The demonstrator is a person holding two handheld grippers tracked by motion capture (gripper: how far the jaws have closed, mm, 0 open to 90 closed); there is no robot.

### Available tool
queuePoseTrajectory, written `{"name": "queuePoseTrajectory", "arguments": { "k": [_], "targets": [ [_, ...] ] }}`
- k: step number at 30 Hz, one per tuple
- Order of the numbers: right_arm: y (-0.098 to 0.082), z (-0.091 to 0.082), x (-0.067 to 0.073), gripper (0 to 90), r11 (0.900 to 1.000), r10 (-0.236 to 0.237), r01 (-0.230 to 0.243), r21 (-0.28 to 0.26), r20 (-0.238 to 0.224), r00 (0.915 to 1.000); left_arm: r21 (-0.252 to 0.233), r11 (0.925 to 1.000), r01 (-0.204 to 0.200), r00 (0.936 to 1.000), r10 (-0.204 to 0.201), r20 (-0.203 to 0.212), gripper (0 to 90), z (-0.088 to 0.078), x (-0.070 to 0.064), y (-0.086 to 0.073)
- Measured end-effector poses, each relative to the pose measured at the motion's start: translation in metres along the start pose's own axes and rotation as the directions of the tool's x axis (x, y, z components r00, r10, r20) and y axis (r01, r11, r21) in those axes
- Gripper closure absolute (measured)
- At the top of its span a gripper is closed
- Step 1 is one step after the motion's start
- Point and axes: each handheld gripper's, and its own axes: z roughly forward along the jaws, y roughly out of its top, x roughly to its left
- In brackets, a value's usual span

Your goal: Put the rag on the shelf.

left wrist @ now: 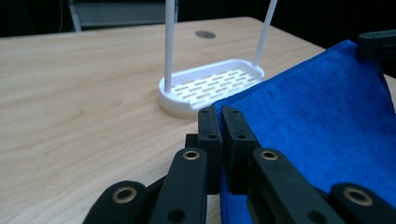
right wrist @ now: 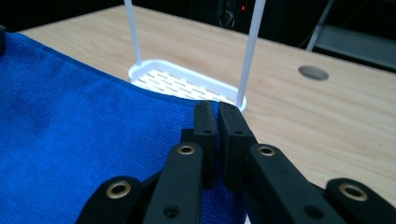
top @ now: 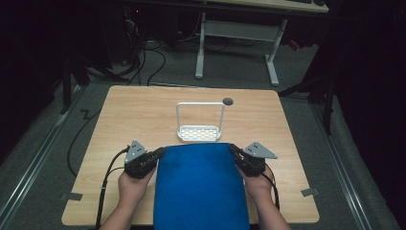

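left claw (top: 159, 153) clamped on blue cloth (top: 201, 187) far-left corner | right claw (top: 232, 149) clamped on far-right corner | white rack (top: 199, 132) just beyond, on table (top: 143, 110)

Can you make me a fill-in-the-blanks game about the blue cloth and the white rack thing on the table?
1. The soft cloth held up by both grippers is coloured ____.
2. The left gripper is shut on the cloth's far-left ____, and the right gripper on the far-right one.
3. The white plastic rack with the tall loop handle has a base full of little ____.
4. The rack stands on a light ____ table.

Missing words: blue; corner; slots; wooden
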Motion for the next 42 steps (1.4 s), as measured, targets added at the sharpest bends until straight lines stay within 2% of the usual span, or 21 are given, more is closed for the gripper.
{"name": "queuePoseTrajectory", "arguments": {
  "k": [4, 11, 16, 25, 28, 31, 33, 36, 42],
  "targets": [
    [0.004, -0.006, 0.003, 87.4, 1.000, -0.010, 0.010, -0.029, 0.000, 0.9999, -0.040, 0.9991, -0.013, 0.9999, 0.013, 0.000, 87.4, -0.008, -0.004, 0.006],
    [0.012, -0.016, 0.006, 87.4, 0.997, -0.005, 0.005, -0.074, -0.003, 1.0000, -0.083, 0.9942, -0.068, 0.9976, 0.066, -0.021, 87.5, -0.018, -0.012, 0.016],
    [0.020, -0.025, 0.005, 87.4, 0.993, 0.000, 0.000, -0.119, -0.006, 1.0000, -0.116, 0.9904, -0.075, 0.9971, 0.073, -0.021, 87.6, -0.027, -0.016, 0.022],
    [0.035, -0.046, 0.009, 87.4, 0.981, 0.005, -0.008, -0.195, -0.016, 0.9999, -0.184, 0.9784, -0.095, 0.9955, 0.094, -0.012, 87.6, -0.044, -0.027, 0.038],
    [0.041, -0.056, 0.011, 87.4, 0.971, -0.008, 0.005, -0.240, -0.009, 0.9999, -0.209, 0.9718, -0.110, 0.9939, 0.108, -0.020, 87.6, -0.051, -0.032, 0.044],
    [0.044, -0.060, 0.012, 87.4, 0.966, -0.010, 0.008, -0.257, -0.008, 0.9999, -0.232, 0.9649, -0.124, 0.9923, 0.123, -0.020, 87.6, -0.057, -0.036, 0.048],
    [0.049, -0.067, 0.015, 87.4, 0.959, -0.019, 0.015, -0.284, -0.011, 0.9998, -0.248, 0.9611, -0.121, 0.9925, 0.121, -0.013, 87.7, -0.060, -0.038, 0.050],
    [0.052, -0.071, 0.016, 87.4, 0.954, -0.026, 0.021, -0.298, -0.011, 0.9996, -0.272, 0.9559, -0.110, 0.9935, 0.114, 0.000, 87.6, -0.064, -0.040, 0.053],
    [0.063, -0.087, 0.024, 87.4, 0.932, -0.050, 0.042, -0.359, -0.015, 0.9986, -0.311, 0.9436, -0.114, 0.9927, 0.120, 0.000, 87.7, -0.073, -0.044, 0.058]
  ]
}}
